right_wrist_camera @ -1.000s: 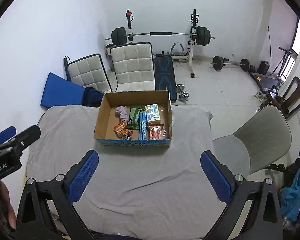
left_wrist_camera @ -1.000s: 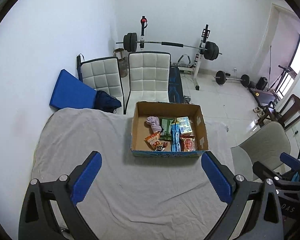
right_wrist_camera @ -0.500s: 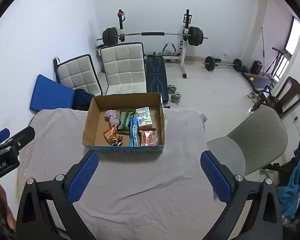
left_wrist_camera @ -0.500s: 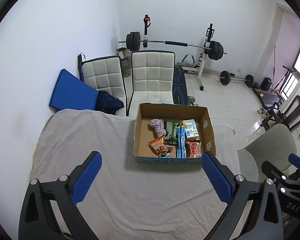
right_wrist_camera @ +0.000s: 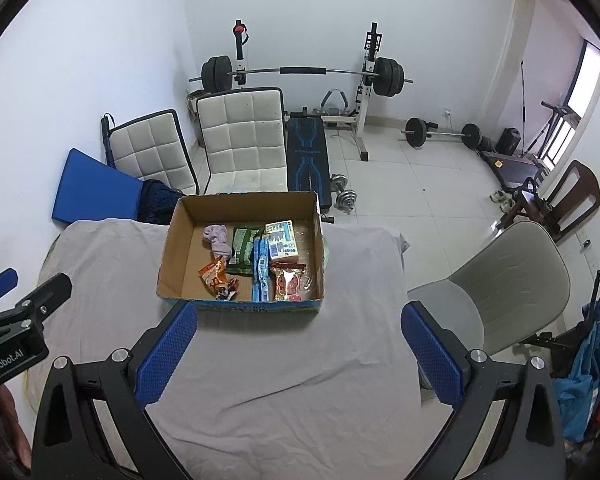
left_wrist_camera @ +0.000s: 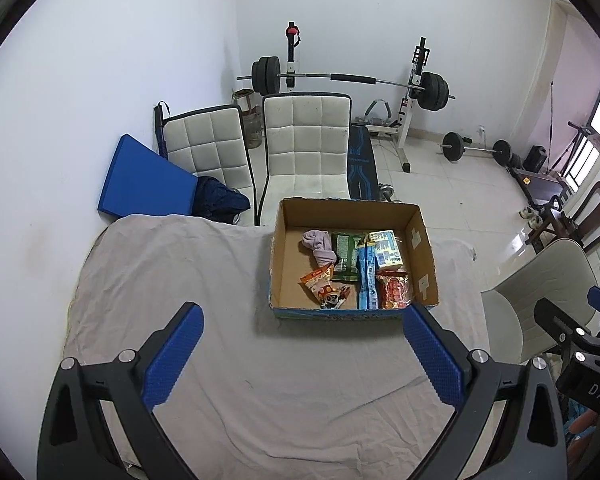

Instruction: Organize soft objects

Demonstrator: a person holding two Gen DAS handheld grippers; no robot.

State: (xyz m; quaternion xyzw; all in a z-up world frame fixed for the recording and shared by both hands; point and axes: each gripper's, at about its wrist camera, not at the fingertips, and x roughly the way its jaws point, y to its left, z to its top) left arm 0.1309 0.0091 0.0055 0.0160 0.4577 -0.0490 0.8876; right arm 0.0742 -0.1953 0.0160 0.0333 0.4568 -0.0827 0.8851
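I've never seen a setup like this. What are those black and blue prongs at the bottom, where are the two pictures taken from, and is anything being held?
No robot here: a person holds two hand-held grippers, each with a camera looking along its fingers. One picture is from the left gripper, the other from the right gripper. Both are open and hold nothing. Ahead, on a table covered by a grey cloth, stands a cardboard box containing snack packets and a pink sock. Behind are chairs and gym weights.
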